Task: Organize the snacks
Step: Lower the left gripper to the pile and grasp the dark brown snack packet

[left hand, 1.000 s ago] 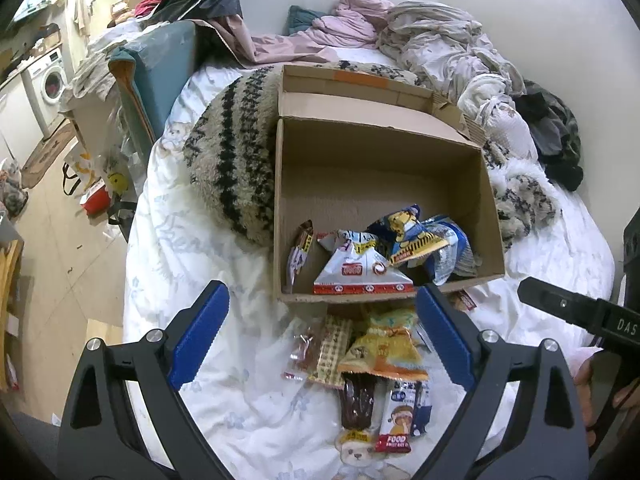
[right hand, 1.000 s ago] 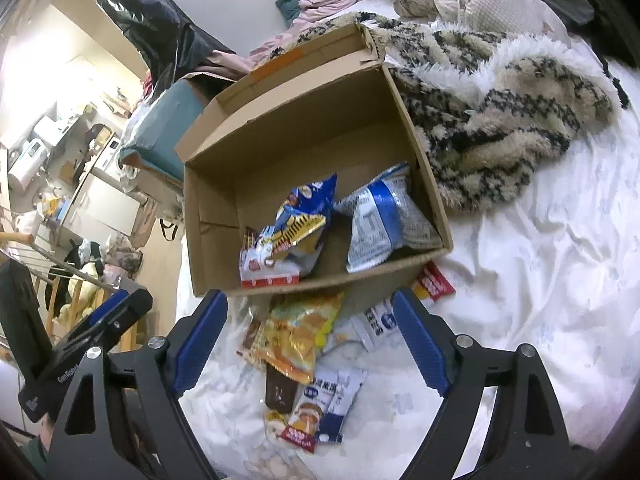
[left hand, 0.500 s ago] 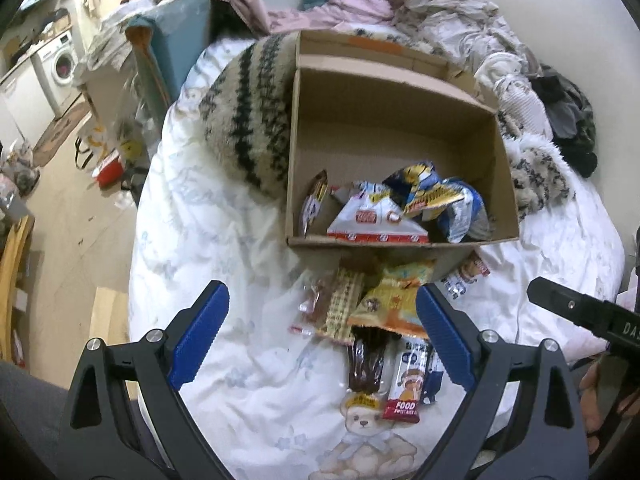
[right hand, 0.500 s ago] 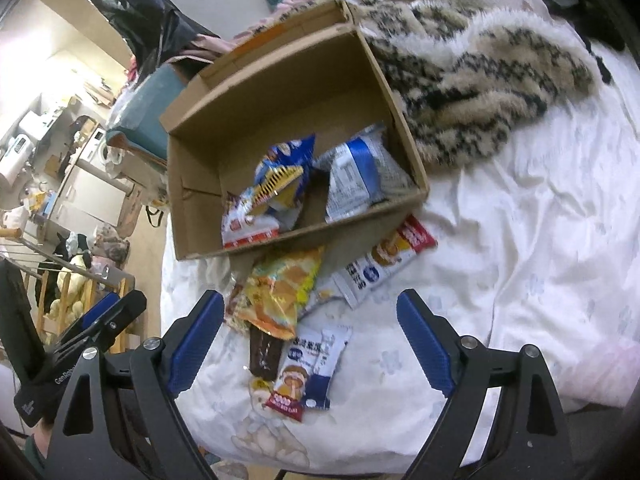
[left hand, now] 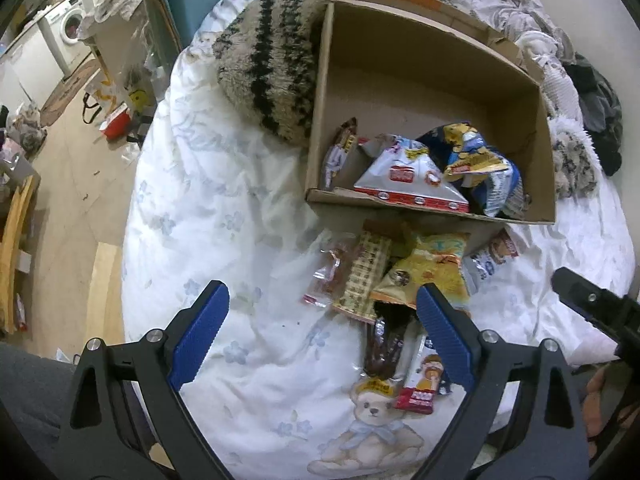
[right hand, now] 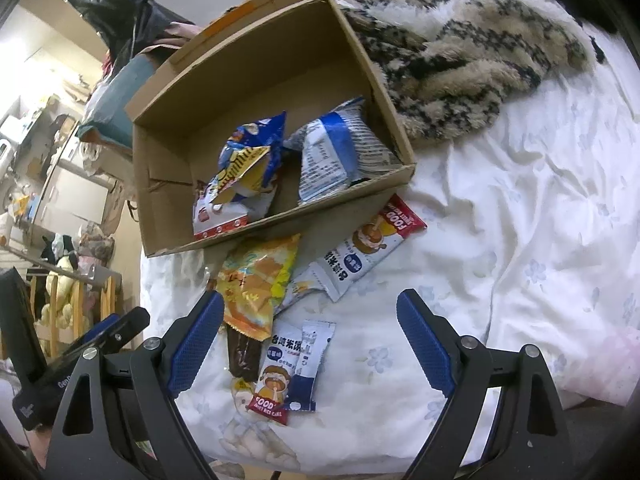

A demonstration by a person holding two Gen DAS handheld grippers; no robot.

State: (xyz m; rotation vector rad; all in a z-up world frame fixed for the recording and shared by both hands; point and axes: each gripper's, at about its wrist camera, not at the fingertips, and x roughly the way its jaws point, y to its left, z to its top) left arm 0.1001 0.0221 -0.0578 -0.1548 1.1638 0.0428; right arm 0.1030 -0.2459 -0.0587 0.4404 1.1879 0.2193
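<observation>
Snacks spilled on the quilt, both claws wide and empty

Your right gripper [right hand: 310,338] straddles the rice cake packets [right hand: 289,368], long axes running away from you toward the cardboard box [right hand: 256,236]; your left gripper [left hand: 322,336] sits left of the same pile, its right pad beside the yellow bag [left hand: 424,272]. Right hand is nearer; nothing gripped yet

Hung wide open, left gripper [left hand: 322,316], empty above white bedsheet [left hand: 224,220]. Ahead, cardboard box [left hand: 432,92] with snack bags [left hand: 412,176] inside; loose snack packets [left hand: 404,276] scattered just below its front wall.
</observation>
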